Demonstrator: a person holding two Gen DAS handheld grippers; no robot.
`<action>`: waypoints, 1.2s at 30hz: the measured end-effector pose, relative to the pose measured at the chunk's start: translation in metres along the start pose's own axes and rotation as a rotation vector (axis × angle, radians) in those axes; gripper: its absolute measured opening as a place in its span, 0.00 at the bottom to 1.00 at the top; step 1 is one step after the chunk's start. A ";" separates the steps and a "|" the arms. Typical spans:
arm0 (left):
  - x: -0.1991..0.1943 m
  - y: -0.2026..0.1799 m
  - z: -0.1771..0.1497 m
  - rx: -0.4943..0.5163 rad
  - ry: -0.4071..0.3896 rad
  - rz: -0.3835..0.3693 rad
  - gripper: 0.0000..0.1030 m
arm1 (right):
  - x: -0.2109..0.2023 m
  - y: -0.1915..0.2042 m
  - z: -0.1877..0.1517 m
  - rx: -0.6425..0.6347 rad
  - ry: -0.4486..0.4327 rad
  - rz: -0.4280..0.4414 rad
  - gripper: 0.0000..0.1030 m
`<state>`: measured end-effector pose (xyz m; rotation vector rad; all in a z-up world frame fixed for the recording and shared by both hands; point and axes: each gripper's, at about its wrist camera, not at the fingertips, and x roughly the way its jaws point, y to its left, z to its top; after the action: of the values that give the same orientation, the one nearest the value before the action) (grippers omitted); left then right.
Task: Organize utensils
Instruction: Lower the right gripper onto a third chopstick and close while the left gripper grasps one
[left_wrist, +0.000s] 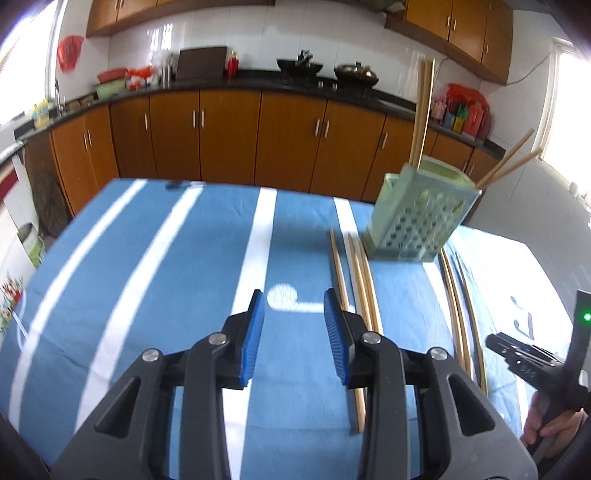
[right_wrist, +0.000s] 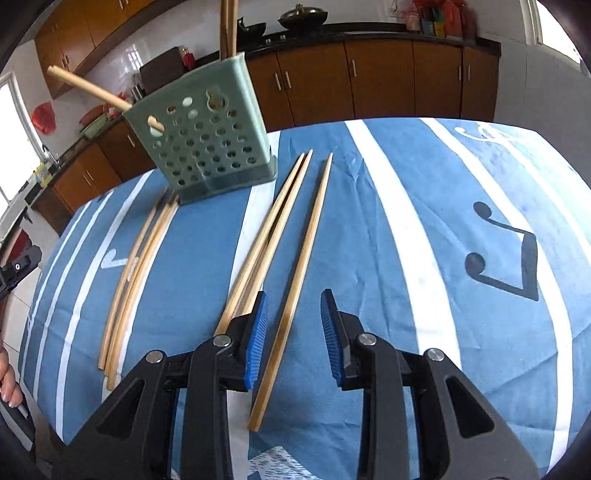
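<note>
A pale green plastic utensil holder (right_wrist: 207, 136), squarish with walls pierced by many round holes, stands upright on a tabletop covered by a blue cloth with white stripes and black music notes (right_wrist: 424, 221). Long pale wooden chopsticks (left_wrist: 423, 110) rise out of the holder's top, two nearly upright and two leaning outward over its rim. The rest of the light bamboo chopsticks lie flat on the cloth on the near side of the holder, their thin tips pointing toward it. One bundle of three loose chopsticks (right_wrist: 136, 273) lies with its tips just beside the holder's base on one side, the sticks close together and overlapping. On the holder's other side lies a pair of touching chopsticks (right_wrist: 273, 229), and just beyond the pair, farther from the holder, a single chopstick (right_wrist: 299, 280) lies apart from them, darker near its thick end. The right gripper (right_wrist: 294, 334) hovers over that single chopstick with its blue ribbed fingers (right_wrist: 258, 332) parted; the stick runs through the gap but the fingers do not press on it. The left gripper (left_wrist: 293, 334) is over bare cloth just beside the three-stick bundle, on the near side of the holder, its blue fingers (left_wrist: 255, 332) likewise parted and holding nothing.
</note>
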<state>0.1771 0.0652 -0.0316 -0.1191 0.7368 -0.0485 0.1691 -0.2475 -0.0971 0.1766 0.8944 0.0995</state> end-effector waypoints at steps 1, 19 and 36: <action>0.003 -0.001 -0.004 0.000 0.011 -0.006 0.33 | 0.005 0.001 -0.002 -0.009 0.011 -0.014 0.29; 0.059 -0.045 -0.033 0.083 0.188 -0.102 0.29 | 0.005 -0.042 0.005 0.025 -0.020 -0.144 0.08; 0.080 -0.040 -0.035 0.117 0.200 0.031 0.08 | 0.007 -0.043 0.008 0.011 -0.021 -0.124 0.08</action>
<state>0.2123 0.0157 -0.1055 0.0090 0.9329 -0.0748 0.1802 -0.2890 -0.1061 0.1319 0.8827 -0.0231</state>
